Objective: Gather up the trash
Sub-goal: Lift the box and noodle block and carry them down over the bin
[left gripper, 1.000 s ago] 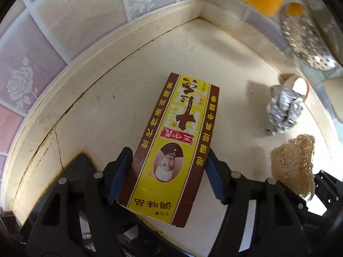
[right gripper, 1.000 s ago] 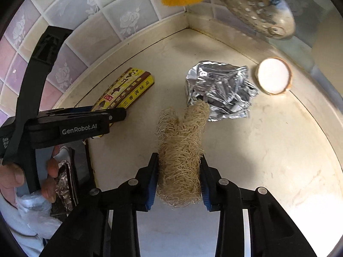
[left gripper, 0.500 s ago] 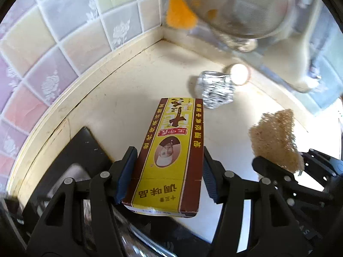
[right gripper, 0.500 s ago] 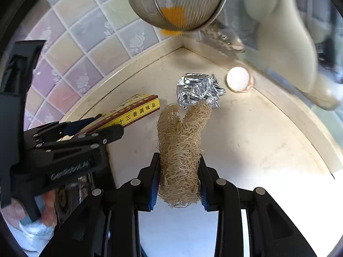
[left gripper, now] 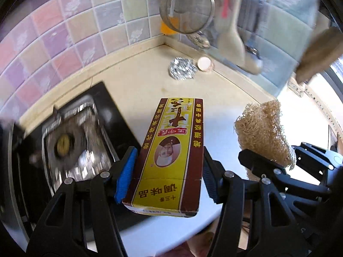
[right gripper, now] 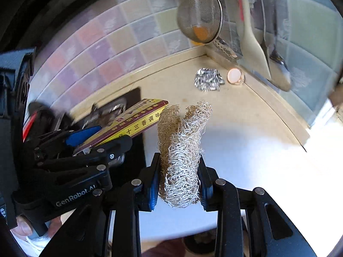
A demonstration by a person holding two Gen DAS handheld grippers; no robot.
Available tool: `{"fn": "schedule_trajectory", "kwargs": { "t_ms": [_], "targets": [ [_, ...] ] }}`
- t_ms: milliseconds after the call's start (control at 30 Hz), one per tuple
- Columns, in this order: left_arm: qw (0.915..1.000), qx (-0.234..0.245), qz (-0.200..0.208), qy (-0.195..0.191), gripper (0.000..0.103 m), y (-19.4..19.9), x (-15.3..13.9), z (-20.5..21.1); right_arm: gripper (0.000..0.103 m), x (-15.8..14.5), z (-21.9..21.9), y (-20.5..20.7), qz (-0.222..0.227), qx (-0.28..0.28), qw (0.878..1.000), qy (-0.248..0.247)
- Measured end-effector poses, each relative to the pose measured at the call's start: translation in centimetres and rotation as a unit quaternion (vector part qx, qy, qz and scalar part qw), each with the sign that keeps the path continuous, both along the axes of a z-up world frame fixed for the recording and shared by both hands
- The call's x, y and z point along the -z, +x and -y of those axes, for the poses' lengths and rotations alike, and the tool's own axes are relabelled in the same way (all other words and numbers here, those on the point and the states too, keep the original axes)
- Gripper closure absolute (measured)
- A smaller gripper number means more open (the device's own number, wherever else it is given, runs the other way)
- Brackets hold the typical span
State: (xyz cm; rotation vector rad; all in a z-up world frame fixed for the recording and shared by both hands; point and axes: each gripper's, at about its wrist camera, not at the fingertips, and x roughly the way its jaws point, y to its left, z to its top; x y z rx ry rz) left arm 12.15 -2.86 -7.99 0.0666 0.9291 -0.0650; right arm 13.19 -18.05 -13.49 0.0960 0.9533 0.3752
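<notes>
My left gripper [left gripper: 167, 171] is shut on a yellow and brown seasoning box [left gripper: 171, 150] and holds it above the counter's front edge; the box also shows in the right wrist view [right gripper: 133, 122]. My right gripper [right gripper: 179, 177] is shut on a tan loofah scrubber [right gripper: 182, 150], also raised; the scrubber also shows in the left wrist view [left gripper: 263, 132]. A crumpled foil ball [left gripper: 182, 70] and a small round white lid [left gripper: 204, 63] lie on the beige counter near the far corner, also in the right wrist view: the foil ball [right gripper: 208, 81], the lid [right gripper: 234, 76].
A black gas stove [left gripper: 70, 137] with foil around its burner lies at the left. A metal strainer [left gripper: 188, 15], a ladle and a pale spatula [left gripper: 231, 40] hang over the tiled corner. The counter [left gripper: 139, 81] ends at the front edge below the grippers.
Both grippers have pulled back and up from the corner, carrying the box and the loofah. The foil ball and the lid look farther away, and the stove has come into view.
</notes>
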Motion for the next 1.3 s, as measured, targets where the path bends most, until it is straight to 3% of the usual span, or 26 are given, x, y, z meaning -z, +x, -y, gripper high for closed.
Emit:
{"fn": "schedule_trajectory", "kwargs": {
  "t_ms": [167, 333, 600, 967, 1300],
  "targets": [
    [0.9995, -0.028, 0.011, -0.003, 0.048, -7.2, 0.7, 2.7, 0.073, -0.2, 2.6, -7.0, 0.003, -0.028, 1.0, 0.001],
    [0.9989, -0.046, 0.007, 0.001, 0.048, -13.3, 2.1, 4.3, 0.073, 1.7, 4.8, -12.9, -0.022, -0.046, 0.999, 0.003],
    [0.9986, -0.04, -0.033, -0.002, 0.048, -18.1, 7.3, 5.9, 0.073, 7.1, 6.1, -18.6, -0.045, -0.054, 0.997, -0.017],
    [0.9935, -0.018, -0.11, -0.024, 0.048, -20.2, 19.1, 6.1, 0.073, 20.8, 7.7, -23.9, -0.13, -0.024, 0.989, -0.059],
    [0.9854, 0.003, -0.165, -0.042, 0.048, -20.5, 33.3, 7.2, 0.073, 36.3, 10.5, -26.3, -0.193, 0.013, 0.978, -0.073]
  ]
}}
